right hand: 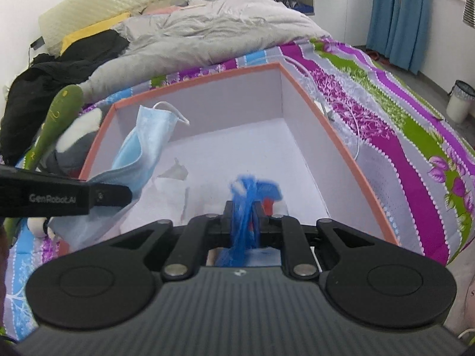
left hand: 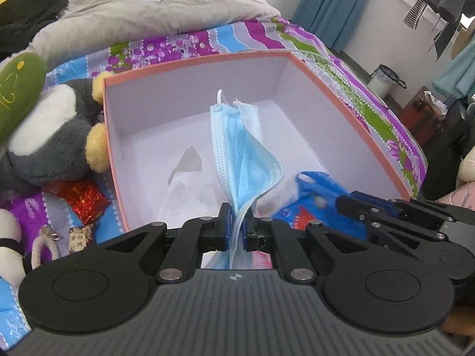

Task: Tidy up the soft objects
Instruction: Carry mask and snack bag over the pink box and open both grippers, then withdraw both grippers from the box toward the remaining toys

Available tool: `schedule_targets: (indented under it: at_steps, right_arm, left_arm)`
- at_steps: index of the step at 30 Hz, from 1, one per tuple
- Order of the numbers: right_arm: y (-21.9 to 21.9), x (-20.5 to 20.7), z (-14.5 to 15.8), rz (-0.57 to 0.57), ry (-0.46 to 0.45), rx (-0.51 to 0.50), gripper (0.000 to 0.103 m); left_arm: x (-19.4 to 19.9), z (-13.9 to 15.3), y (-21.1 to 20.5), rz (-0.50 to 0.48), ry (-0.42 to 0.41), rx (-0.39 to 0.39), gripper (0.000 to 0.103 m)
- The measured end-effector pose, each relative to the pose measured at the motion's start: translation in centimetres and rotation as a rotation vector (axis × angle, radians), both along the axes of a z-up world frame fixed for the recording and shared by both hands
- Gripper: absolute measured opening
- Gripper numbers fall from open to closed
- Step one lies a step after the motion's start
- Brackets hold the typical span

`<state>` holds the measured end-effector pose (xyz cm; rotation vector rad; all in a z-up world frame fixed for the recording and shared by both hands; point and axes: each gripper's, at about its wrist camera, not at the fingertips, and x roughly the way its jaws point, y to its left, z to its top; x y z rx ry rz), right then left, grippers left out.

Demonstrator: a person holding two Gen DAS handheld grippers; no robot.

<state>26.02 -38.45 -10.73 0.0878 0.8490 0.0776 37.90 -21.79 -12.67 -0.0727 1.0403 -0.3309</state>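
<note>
Left gripper (left hand: 236,222) jaws pinch blue face mask (left hand: 243,145), right gripper (right hand: 244,216) jaws pinch blue plastic bag (right hand: 252,188), both over open box (left hand: 341,101) on bed. Drop-off step; next: open jaws, release inside.

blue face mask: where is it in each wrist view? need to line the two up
Left wrist: the blue face mask is at centre, hanging from between the left gripper's pads over the open box.
Right wrist: the mask is at left, draped over the box's left wall, above the left gripper's black finger.
Shared landmark: the box's orange-rimmed far right corner, also at.
</note>
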Motion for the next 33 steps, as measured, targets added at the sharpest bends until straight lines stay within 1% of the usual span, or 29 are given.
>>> schedule_targets:
  at_steps: [1, 2, 3, 4, 7, 9, 11, 16, 19, 21, 23, 28, 33]
  right_arm:
    - [0.0, -0.1, 0.1, 0.001, -0.001, -0.001, 0.025]
    - [-0.1, -0.1, 0.2, 0.004, -0.003, 0.007, 0.031]
    - [0.0, -0.3, 0.4, 0.008, -0.008, 0.011, 0.042]
    - [0.0, -0.3, 0.6, 0.009, -0.016, 0.005, 0.046]
    - [0.2, -1.0, 1.9, 0.007, -0.044, -0.013, 0.046]
    - [0.4, -1.8, 3.0, 0.005, -0.069, -0.015, 0.046]
    - [0.6, -2.5, 4.2, 0.006, -0.095, -0.022, 0.046]
    - [1.2, -5.5, 6.9, 0.003, -0.163, -0.005, 0.046]
    - [1.8, -7.4, 8.6, 0.001, -0.203, 0.012, 0.046]
    - [2.3, -8.5, 9.7, 0.009, -0.226, 0.026, 0.046]
    - [3.2, -9.4, 11.0, 0.026, -0.259, 0.012, 0.046]
    - [5.3, -11.8, 13.4, 0.058, -0.323, 0.025, 0.046]
    - [7.5, -14.1, 14.1, 0.091, -0.345, 0.044, 0.047]
  left_arm:
    - [-0.1, 0.2, 0.2, 0.000, 0.001, -0.006, 0.022]
    - [-0.1, 0.3, 0.3, 0.005, -0.005, -0.009, 0.037]
    - [-0.5, 0.7, 0.4, 0.006, -0.015, -0.012, 0.043]
    - [-0.8, 1.1, 0.5, 0.002, -0.028, -0.017, 0.043]
    - [-1.6, 2.7, 0.8, -0.006, -0.058, -0.023, 0.043]
    - [-2.4, 3.9, 1.0, -0.003, -0.084, -0.023, 0.045]
    - [-3.3, 5.2, 1.4, -0.003, -0.109, -0.042, 0.045]
    - [-6.5, 8.6, 2.9, 0.015, -0.182, -0.065, 0.045]
    - [-8.8, 10.6, 4.0, 0.017, -0.224, -0.057, 0.045]
    - [-10.3, 11.8, 4.8, 0.022, -0.247, -0.056, 0.045]
    - [-11.8, 13.1, 5.8, 0.025, -0.279, -0.056, 0.046]
    - [-15.9, 15.7, 8.8, 0.060, -0.334, -0.057, 0.045]
    - [-19.7, 16.8, 12.4, 0.106, -0.360, -0.061, 0.046]
